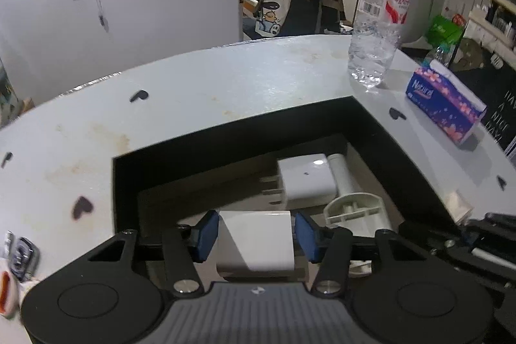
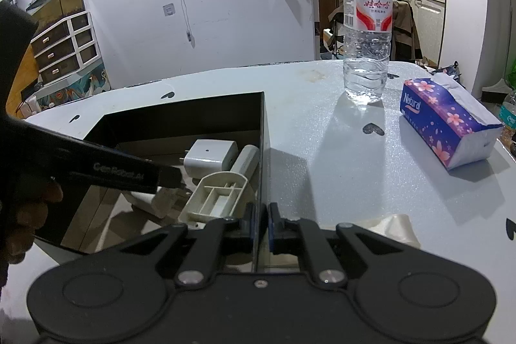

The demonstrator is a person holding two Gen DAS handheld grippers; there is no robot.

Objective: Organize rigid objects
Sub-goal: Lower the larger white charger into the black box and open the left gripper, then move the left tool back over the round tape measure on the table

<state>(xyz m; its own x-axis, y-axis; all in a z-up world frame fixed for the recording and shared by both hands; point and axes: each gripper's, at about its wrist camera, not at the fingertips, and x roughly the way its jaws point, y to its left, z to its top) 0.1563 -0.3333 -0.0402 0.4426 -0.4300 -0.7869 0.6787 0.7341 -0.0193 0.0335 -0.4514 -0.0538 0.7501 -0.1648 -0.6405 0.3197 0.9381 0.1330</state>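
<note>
Inside the black box [image 1: 380, 131], the left gripper [image 1: 256, 236], jaws clamped on a white charger [image 1: 256, 242], should lower it flat beside the other charger [image 1: 306, 179] before letting go, while the right gripper [image 2: 260, 223], jaws together on the box wall, steadies it.

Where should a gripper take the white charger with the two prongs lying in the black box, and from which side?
Grip the white charger across its two flat long sides, coming from above through the open top of the black box. It lies flat; its prongs point left and a white tube lies along its right end.
</note>
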